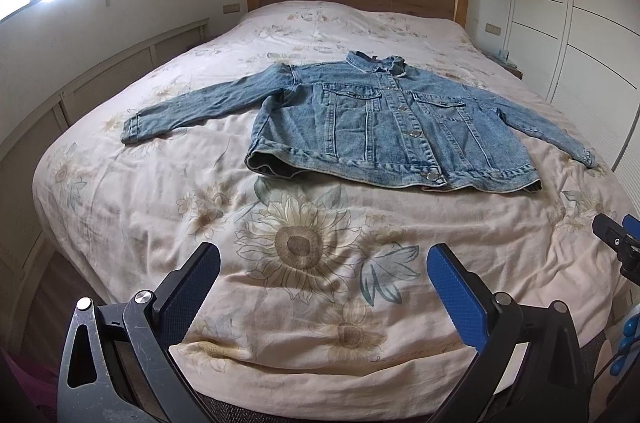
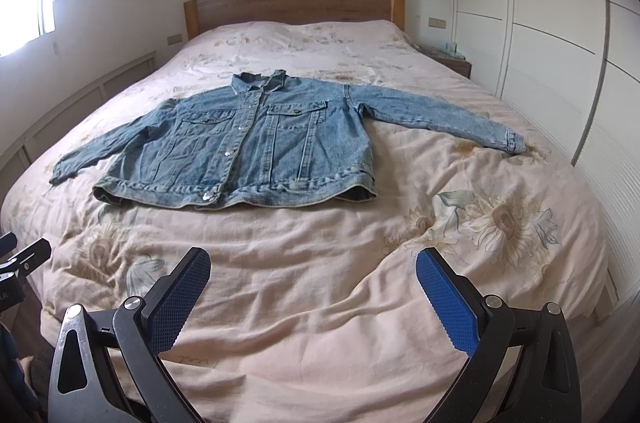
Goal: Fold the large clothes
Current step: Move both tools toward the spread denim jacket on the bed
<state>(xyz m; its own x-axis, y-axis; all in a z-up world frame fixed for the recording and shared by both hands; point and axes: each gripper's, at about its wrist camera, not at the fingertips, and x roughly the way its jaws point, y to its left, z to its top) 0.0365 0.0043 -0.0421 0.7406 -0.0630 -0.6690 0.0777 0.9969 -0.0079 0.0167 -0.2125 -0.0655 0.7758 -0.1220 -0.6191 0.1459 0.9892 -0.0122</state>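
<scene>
Item: blue denim jacket [image 1: 384, 127], flat on floral-quilted bed [image 1: 160, 207], sleeves spread left-right, far ahead of my left hand-held gripper [image 1: 324, 279] and right hand-held gripper [image 2: 312, 283], both apart, neither clearly nearer.

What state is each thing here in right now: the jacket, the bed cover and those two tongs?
Denim jacket: unfolded, buttoned, front up, sleeves spread out.
Bed cover: wrinkled, spread over the bed.
Left tongs: open, holding nothing, short of the jacket.
Right tongs: open, holding nothing, short of the jacket.
</scene>
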